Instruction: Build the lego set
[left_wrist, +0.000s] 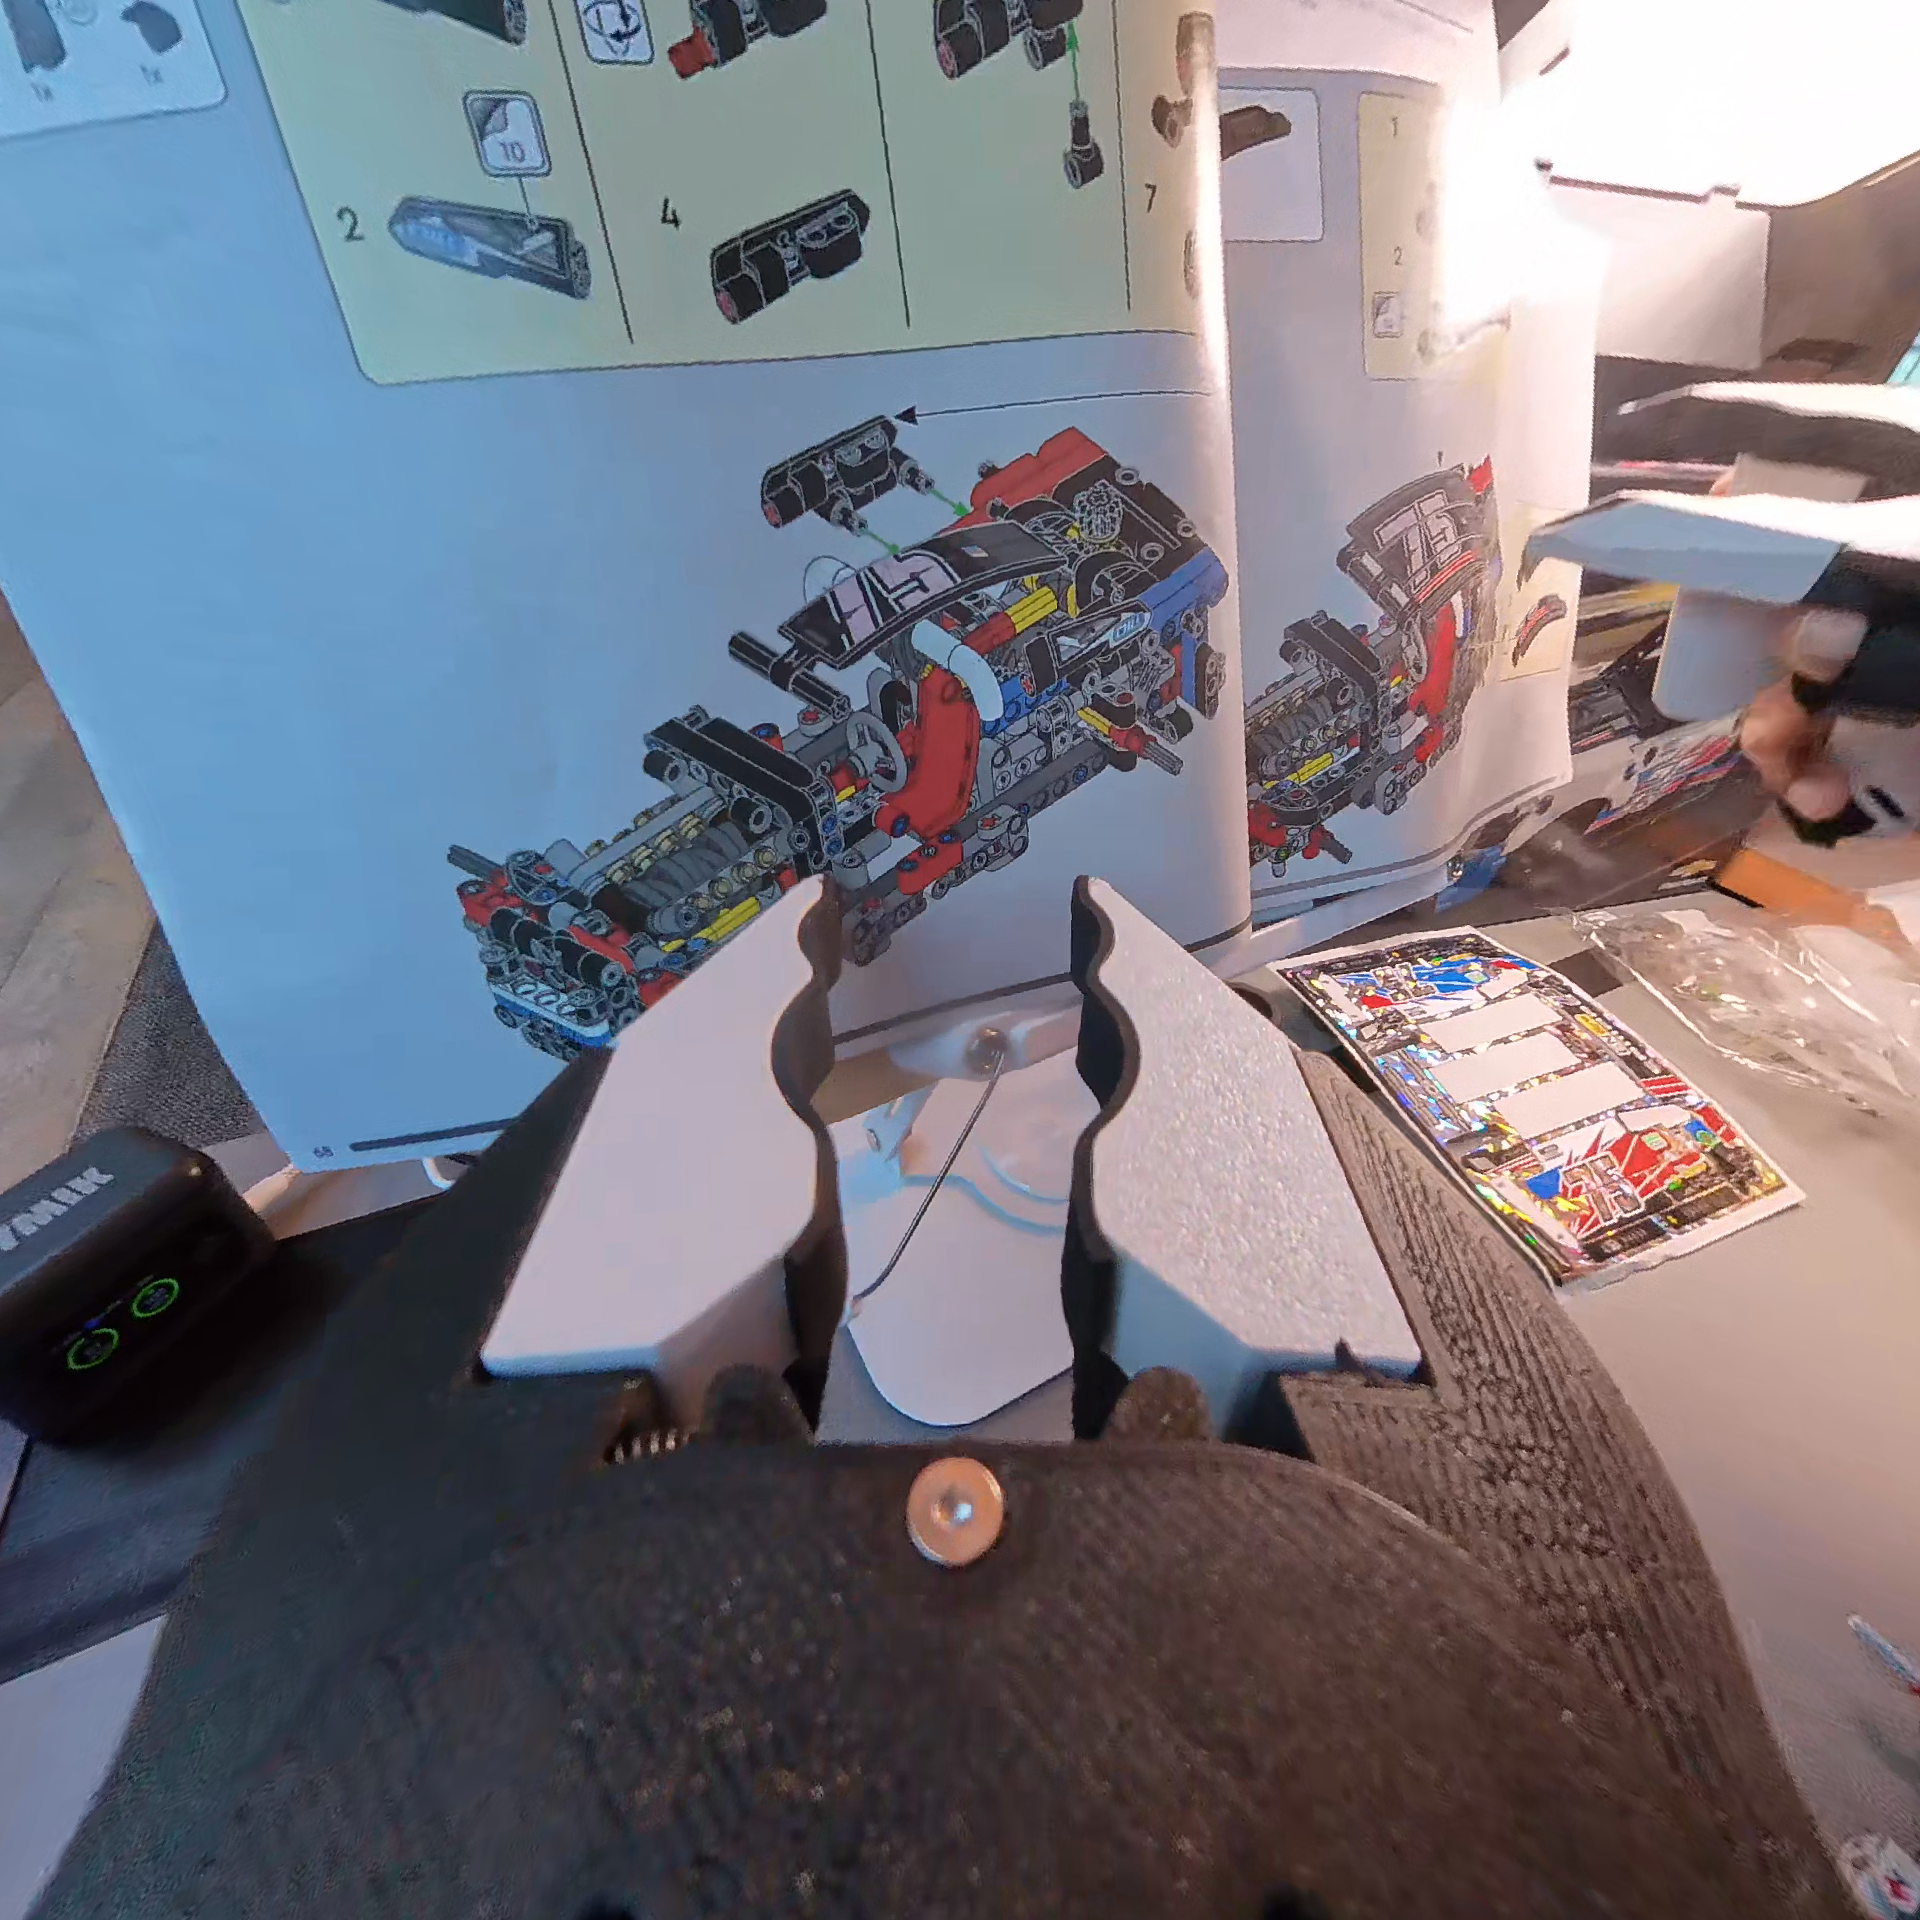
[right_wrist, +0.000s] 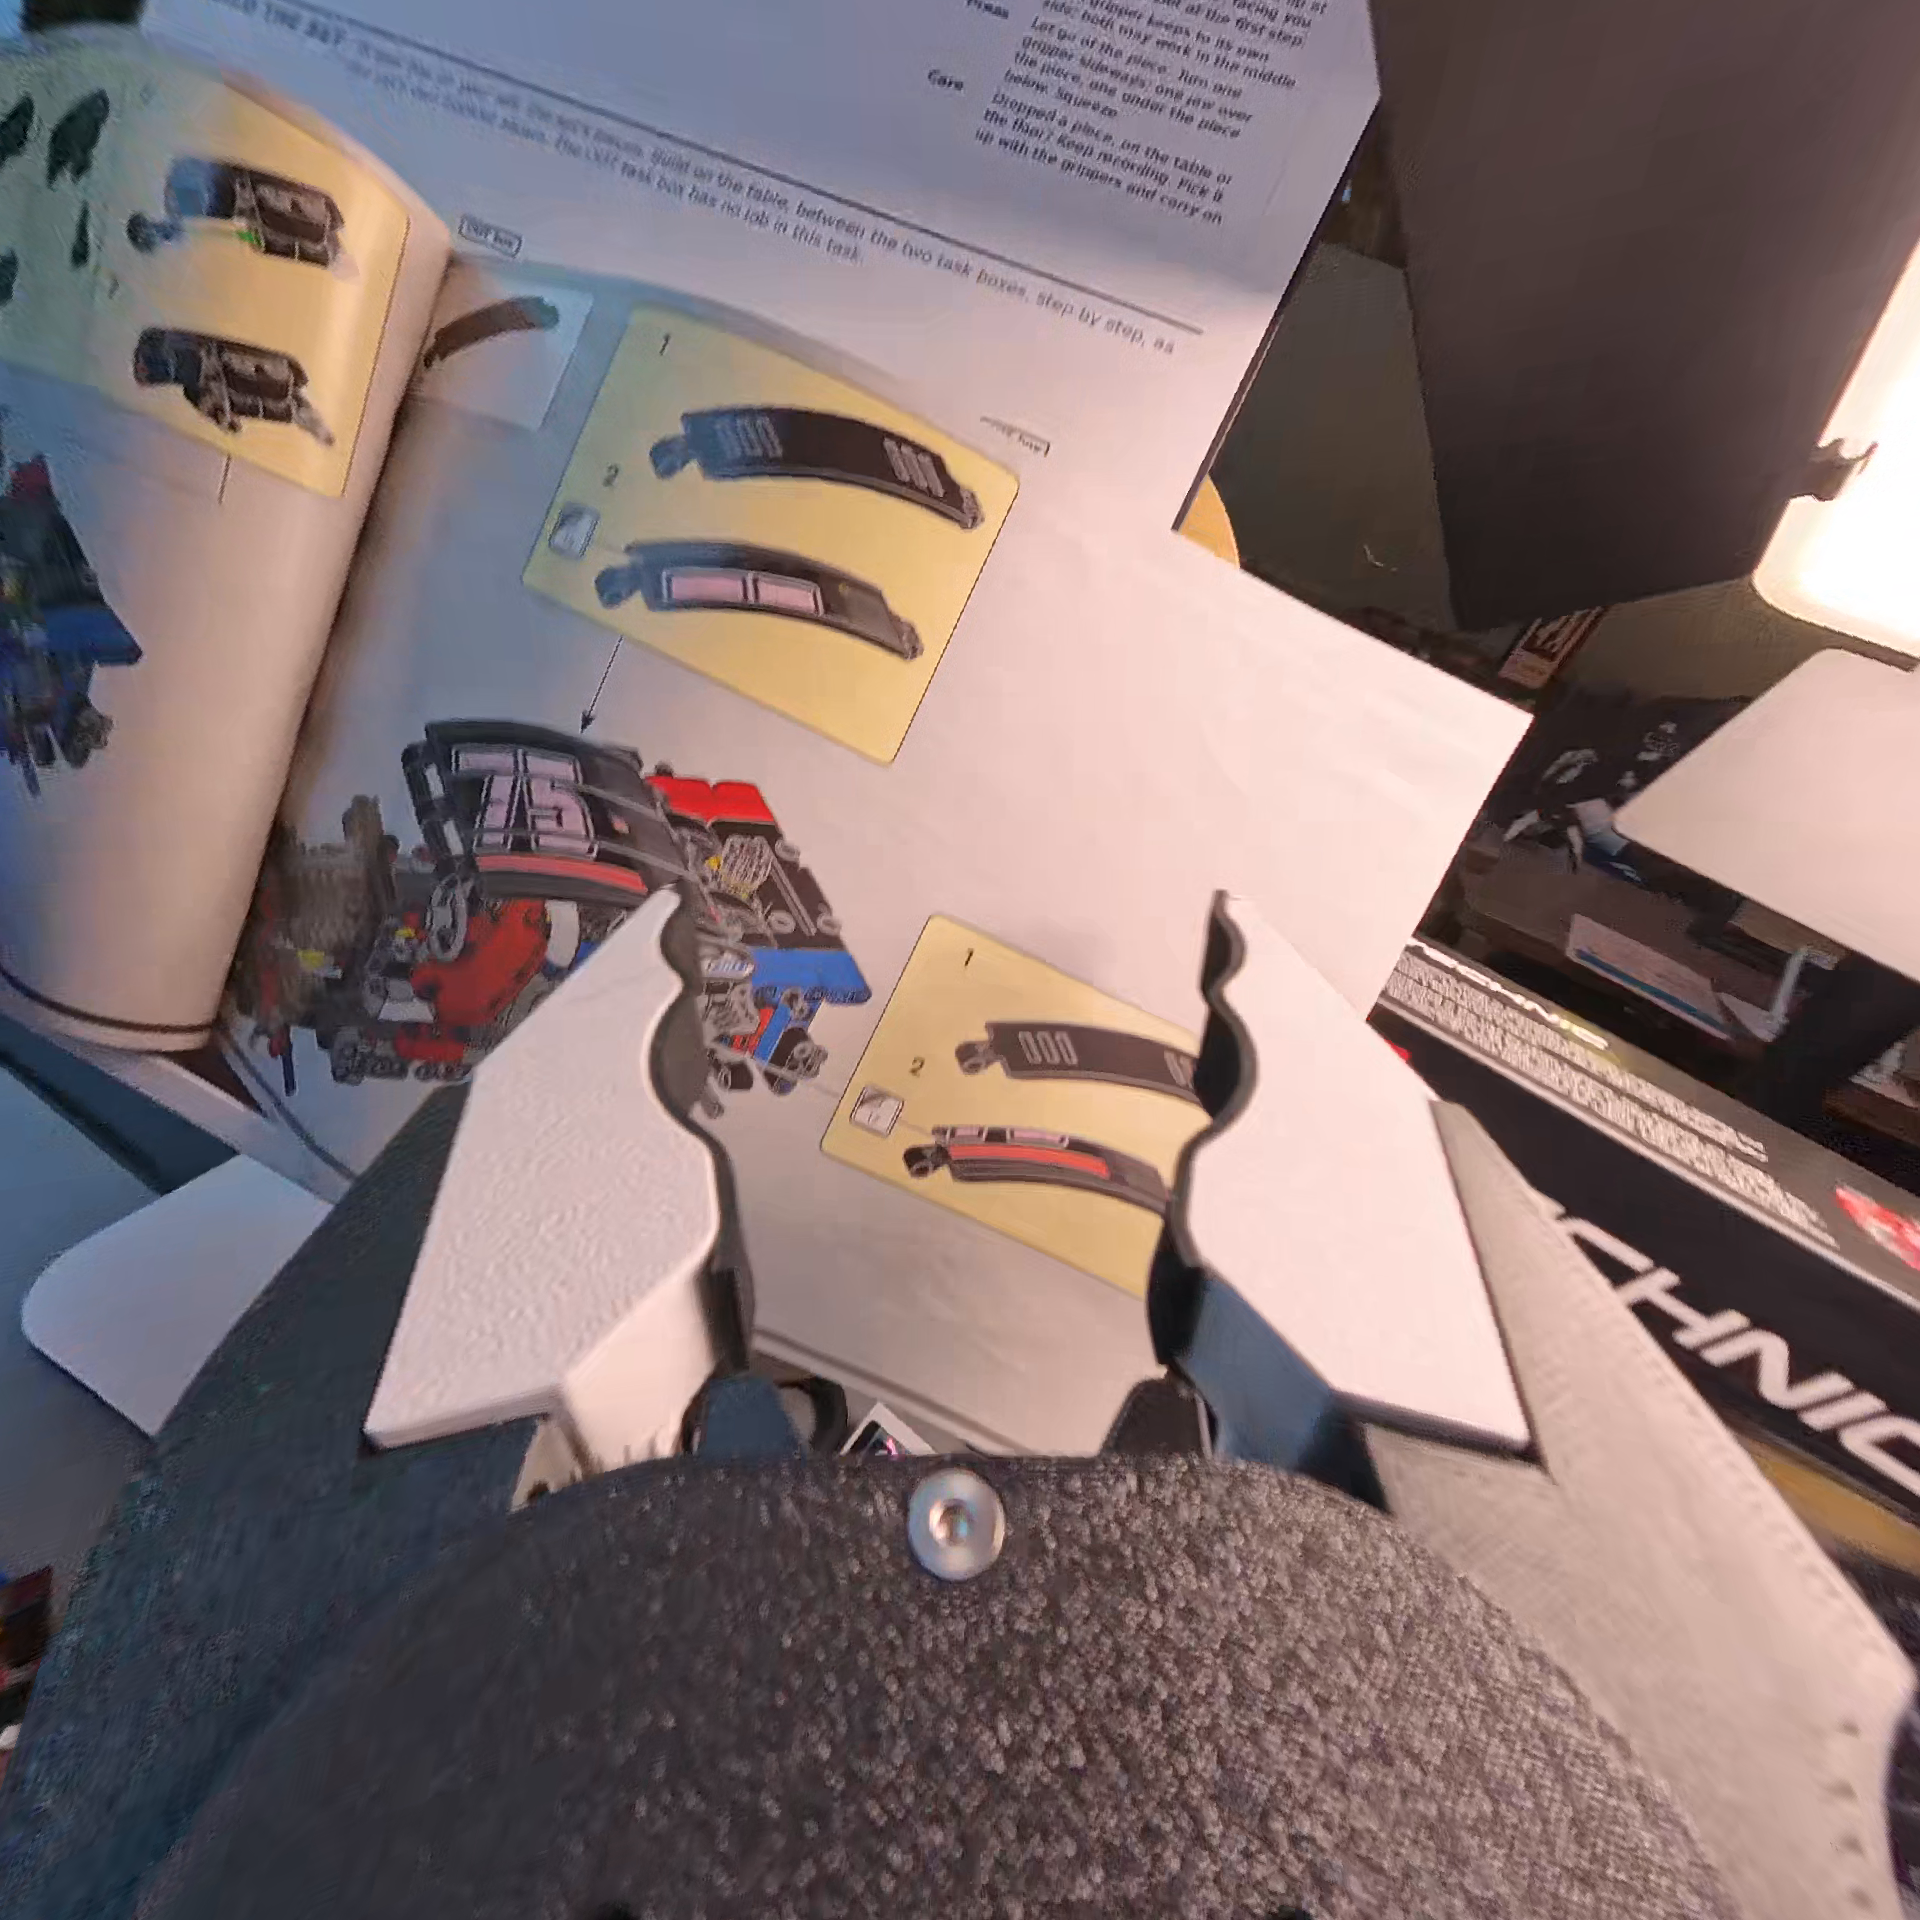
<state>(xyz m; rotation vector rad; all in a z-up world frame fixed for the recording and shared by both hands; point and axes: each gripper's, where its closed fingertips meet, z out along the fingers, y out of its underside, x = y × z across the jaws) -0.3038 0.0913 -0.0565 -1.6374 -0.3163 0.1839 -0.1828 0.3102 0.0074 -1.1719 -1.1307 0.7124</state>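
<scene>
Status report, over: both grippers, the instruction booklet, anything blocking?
Left gripper open, empty. Right gripper open, empty. Instruction booklet upright, open, facing both. Sticker sheet flat on table, right of left gripper; no bricks in view.

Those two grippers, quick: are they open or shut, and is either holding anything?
Left gripper: open, holding nothing, facing the instruction booklet.
Right gripper: open wider, holding nothing.
</scene>
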